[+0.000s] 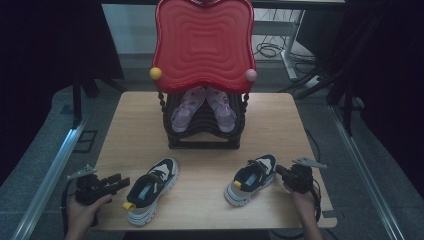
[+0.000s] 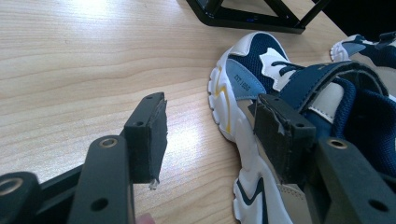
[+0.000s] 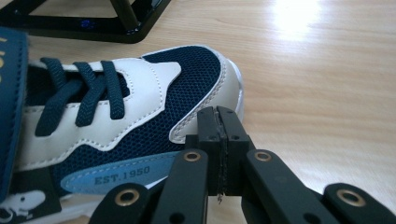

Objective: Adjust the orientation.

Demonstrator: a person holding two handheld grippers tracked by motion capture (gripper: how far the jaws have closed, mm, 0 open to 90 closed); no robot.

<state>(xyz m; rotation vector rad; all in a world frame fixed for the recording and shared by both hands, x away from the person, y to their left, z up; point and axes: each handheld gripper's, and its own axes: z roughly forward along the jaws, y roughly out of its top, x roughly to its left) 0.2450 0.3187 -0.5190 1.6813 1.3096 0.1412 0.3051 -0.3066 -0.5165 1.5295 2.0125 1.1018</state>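
Observation:
Two navy-and-white sneakers lie on the wooden table [image 1: 135,115]. The left sneaker [image 1: 152,187] [image 2: 243,84] has its heel toward the front edge. My left gripper [image 1: 121,181] [image 2: 215,140] sits just left of it, held in a hand, open, with its right pad in front of the shoe's side and nothing pinched. The right sneaker [image 1: 252,177] [image 3: 140,112] lies toe toward my right gripper [image 1: 280,171] [image 3: 218,140]. That gripper is shut, pads pressed together on nothing, right beside the toe's mesh.
A black shoe rack [image 1: 202,135] [image 2: 247,16] [image 3: 93,23] stands mid-table with a pair of purple sandals [image 1: 187,107] on it. Over it is a red wavy tray [image 1: 202,40]. In the left gripper view the other sneaker [image 2: 369,49] lies far right.

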